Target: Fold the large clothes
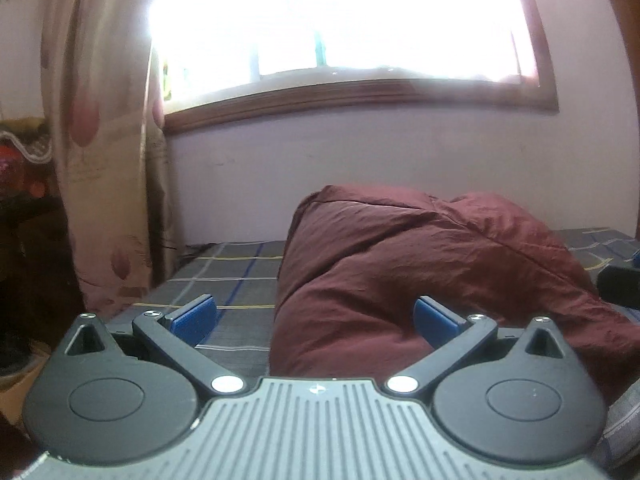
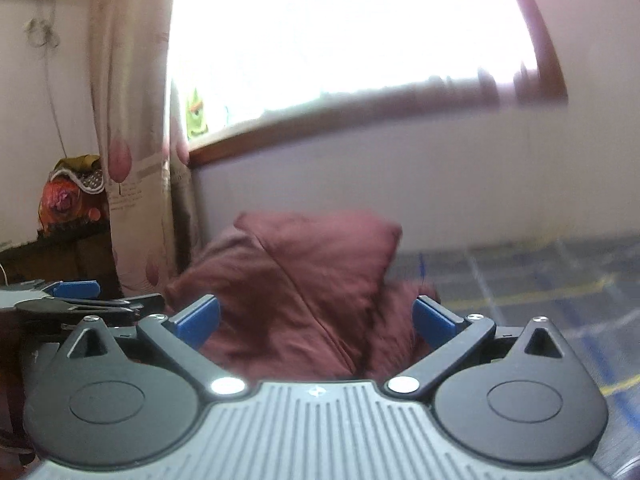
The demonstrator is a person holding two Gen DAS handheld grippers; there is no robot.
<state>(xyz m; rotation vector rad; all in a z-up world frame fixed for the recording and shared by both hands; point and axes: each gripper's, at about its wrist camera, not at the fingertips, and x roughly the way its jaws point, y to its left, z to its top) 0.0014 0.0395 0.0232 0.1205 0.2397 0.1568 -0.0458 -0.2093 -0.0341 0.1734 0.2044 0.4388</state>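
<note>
left gripper [image 1: 315, 316] jaws wide, nothing between its pads | right gripper [image 2: 316, 316] jaws wide, empty | maroon garment [image 1: 420, 272] lies bunched in a heap on the plaid bed [image 1: 224, 276], just ahead of both | window [image 1: 340, 20] behind

1. A bright window [image 1: 340, 20] with a brown wooden frame floods a pale wall [image 1: 400, 152].
2. A patterned curtain [image 1: 104, 140] hangs on its left.
3. A grey plaid bed sheet [image 1: 232, 276] lies below.

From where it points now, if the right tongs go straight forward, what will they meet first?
Most likely the maroon garment heaped on the bed; it fills the gap between the open right tongs. How far off it lies is unclear.
</note>
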